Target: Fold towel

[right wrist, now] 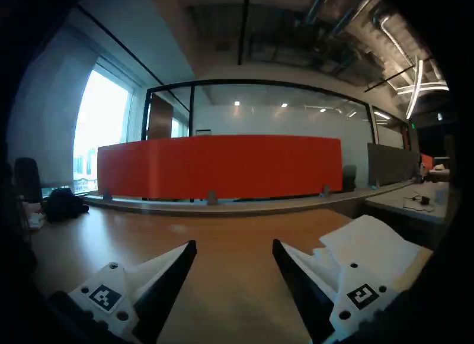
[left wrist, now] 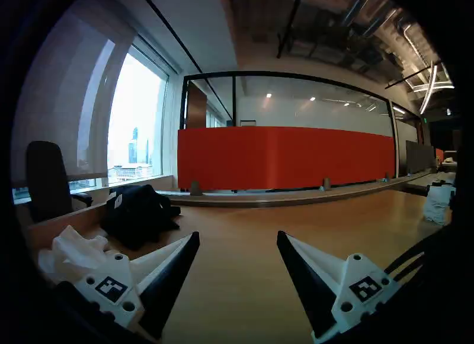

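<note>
Left gripper view, closest in: the left gripper (left wrist: 237,234) is low over the wooden tabletop (left wrist: 249,273). Its two fingers are spread wide, with bare wood between them and nothing held. Just past its left-hand finger lies a crumpled white cloth (left wrist: 71,252), and behind that a black bag (left wrist: 139,214) slumps on the tabletop. Farther off, a black chair (left wrist: 47,178) stands by the window (left wrist: 133,131), and a red partition (left wrist: 284,157) runs along the tabletop's far edge. At the far right sits a white bundle (left wrist: 438,203); I cannot tell what it is.

From the right gripper view, the right gripper (right wrist: 233,242) is likewise wide apart and empty above the tabletop. The towel (right wrist: 370,243), white and flat, lies near the tabletop's right edge, partly hidden behind that gripper's right-hand finger. Whether it touches the finger I cannot tell. Beyond, the red partition crosses the room, with the black bag far off to the left.
</note>
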Motion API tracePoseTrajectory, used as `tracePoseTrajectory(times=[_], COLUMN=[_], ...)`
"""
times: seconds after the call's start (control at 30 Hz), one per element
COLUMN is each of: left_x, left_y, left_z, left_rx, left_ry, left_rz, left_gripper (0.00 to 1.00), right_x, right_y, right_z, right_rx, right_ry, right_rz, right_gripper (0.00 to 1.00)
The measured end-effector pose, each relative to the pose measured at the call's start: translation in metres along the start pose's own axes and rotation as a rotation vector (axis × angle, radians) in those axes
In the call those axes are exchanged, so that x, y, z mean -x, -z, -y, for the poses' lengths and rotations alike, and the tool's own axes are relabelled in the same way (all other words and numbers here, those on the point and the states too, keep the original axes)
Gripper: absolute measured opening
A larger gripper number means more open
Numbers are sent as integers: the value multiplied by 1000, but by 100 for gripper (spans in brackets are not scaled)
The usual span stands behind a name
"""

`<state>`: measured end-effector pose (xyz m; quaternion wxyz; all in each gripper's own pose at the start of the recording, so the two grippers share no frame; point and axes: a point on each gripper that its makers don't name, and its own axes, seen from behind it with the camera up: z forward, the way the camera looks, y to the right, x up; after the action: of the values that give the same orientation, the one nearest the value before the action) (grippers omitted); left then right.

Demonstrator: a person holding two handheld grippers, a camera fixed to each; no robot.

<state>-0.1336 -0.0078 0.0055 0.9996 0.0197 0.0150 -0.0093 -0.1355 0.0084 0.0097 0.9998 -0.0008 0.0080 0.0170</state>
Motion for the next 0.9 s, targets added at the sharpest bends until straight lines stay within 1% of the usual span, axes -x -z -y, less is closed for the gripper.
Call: tracePoseTrajectory(times=[0.2,0.9], left_x=[0,0], left_y=[0,1], left_z=[0,0], left_rx=[0,0], left_ry=[0,0], left_rz=[0,0], left_gripper=[97,97], right_x=[2,6], right_y=[2,0], right_z=[4,4], right_rx=[-6,-10], right_ry=[18,16], right_rz=[-1,2], right_gripper=[100,100])
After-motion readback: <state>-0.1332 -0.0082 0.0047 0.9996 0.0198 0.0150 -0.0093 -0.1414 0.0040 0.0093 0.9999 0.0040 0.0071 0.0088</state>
